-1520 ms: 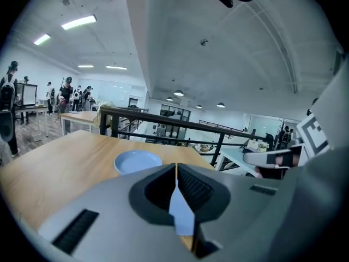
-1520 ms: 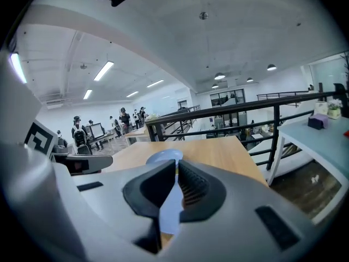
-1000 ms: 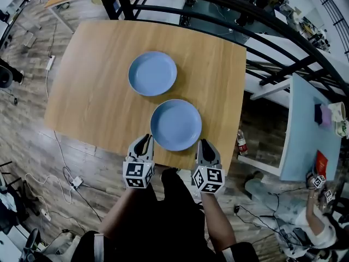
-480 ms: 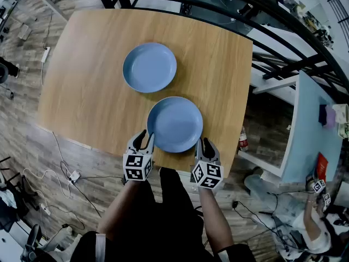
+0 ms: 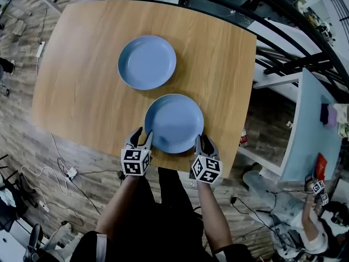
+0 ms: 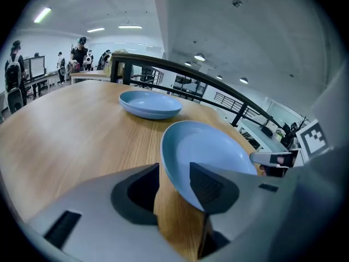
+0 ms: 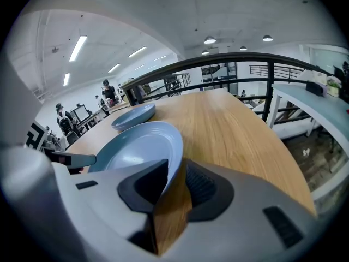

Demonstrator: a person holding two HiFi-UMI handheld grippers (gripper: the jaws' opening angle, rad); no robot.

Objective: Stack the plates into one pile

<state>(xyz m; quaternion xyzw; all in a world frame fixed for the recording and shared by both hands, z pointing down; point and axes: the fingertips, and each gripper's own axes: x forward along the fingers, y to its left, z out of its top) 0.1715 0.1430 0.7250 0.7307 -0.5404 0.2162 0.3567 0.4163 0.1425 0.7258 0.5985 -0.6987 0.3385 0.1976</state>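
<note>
Head view, table: a wooden table (image 5: 82, 81) is being viewed from steeply above, with two blue plates lying on it.
Head view, plates: the far plate (image 5: 147, 62) is being left alone near the middle. The near plate (image 5: 174, 123) is lying close to the front edge, apart from the far one.
Head view, grippers: the left gripper (image 5: 141, 138) is being held at the near plate's left rim and the right gripper (image 5: 204, 145) at its right rim.
Left gripper view, jaws: the left gripper (image 6: 174, 173) is being held spread wide, its jaws having just been opening. The near plate's (image 6: 210, 146) rim is being straddled, not pinched.
Left gripper view, beyond: the far plate (image 6: 150, 103) is being shown flat on the table (image 6: 71, 130), and a dark railing (image 6: 180, 70) behind it.
Right gripper view, jaws: the right gripper (image 7: 175, 171) is being held narrowly apart. The near plate's (image 7: 139, 149) rim is being taken into the gap, close against one pad.
Right gripper view, beyond: the far plate (image 7: 133, 116) is being shown further along the table (image 7: 234, 130).
</note>
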